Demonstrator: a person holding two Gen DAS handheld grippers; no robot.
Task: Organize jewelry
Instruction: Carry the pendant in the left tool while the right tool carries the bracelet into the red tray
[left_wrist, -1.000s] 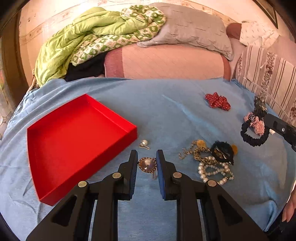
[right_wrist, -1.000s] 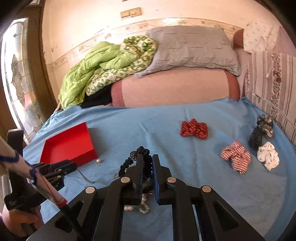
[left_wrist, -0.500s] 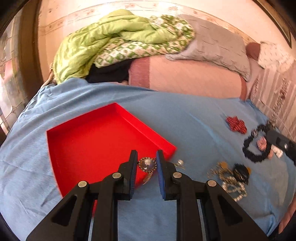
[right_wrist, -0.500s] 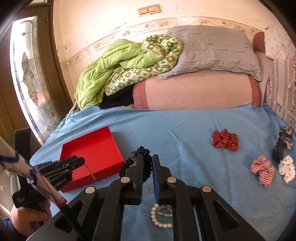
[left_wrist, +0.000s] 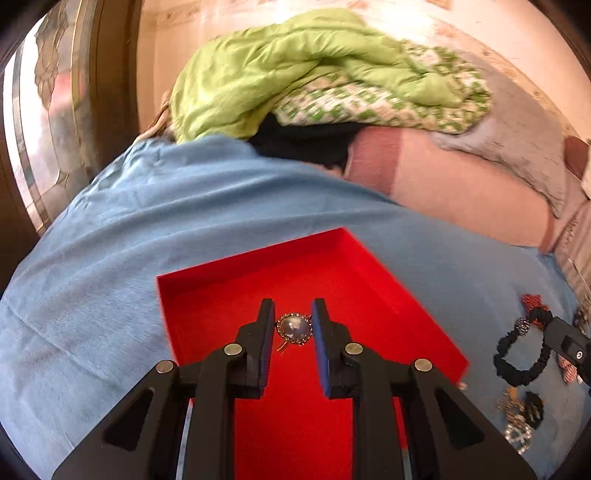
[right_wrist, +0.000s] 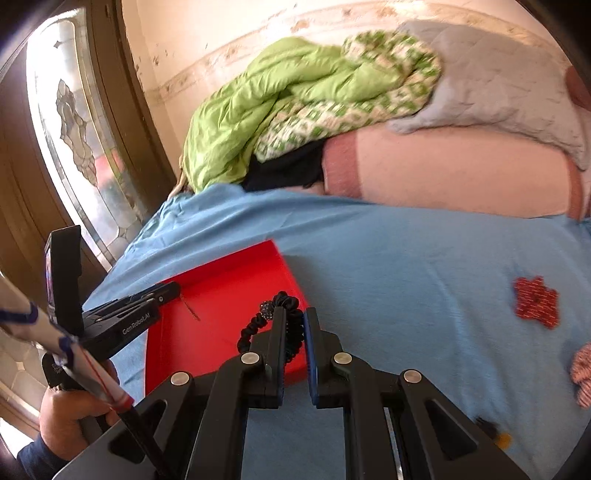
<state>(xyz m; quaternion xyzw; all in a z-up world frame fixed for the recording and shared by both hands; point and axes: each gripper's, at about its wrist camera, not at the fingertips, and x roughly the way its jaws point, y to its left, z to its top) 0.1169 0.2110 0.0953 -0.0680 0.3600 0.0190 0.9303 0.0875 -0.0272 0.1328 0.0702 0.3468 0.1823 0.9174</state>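
Observation:
My left gripper (left_wrist: 293, 326) is shut on a round gold-rimmed pendant (left_wrist: 294, 328) with a pale stone, and hangs over the inside of the red tray (left_wrist: 221, 291). A thin chain dangles from the pendant. In the right wrist view my right gripper (right_wrist: 294, 325) is shut on a black scrunchie-style bracelet (right_wrist: 255, 328) with a sparkly bead, above the red tray's (right_wrist: 221, 280) right corner. The left gripper (right_wrist: 162, 291) shows there too, reaching over the tray from the left. The right gripper's tip with the bracelet (left_wrist: 517, 354) appears at the right edge of the left wrist view.
The tray lies on a blue bedspread (left_wrist: 110, 258). More jewelry (left_wrist: 521, 417) lies in a heap at the right, with a red bow (right_wrist: 535, 302) and a striped scrunchie (right_wrist: 581, 369) further off. A green quilt (left_wrist: 295, 74) and pillows sit at the bed's head. A person's hand (right_wrist: 70, 410) holds the left gripper.
Both grippers have swung left, from above the jewelry heap to above the red tray, each still holding its piece. The left gripper has rolled somewhat.

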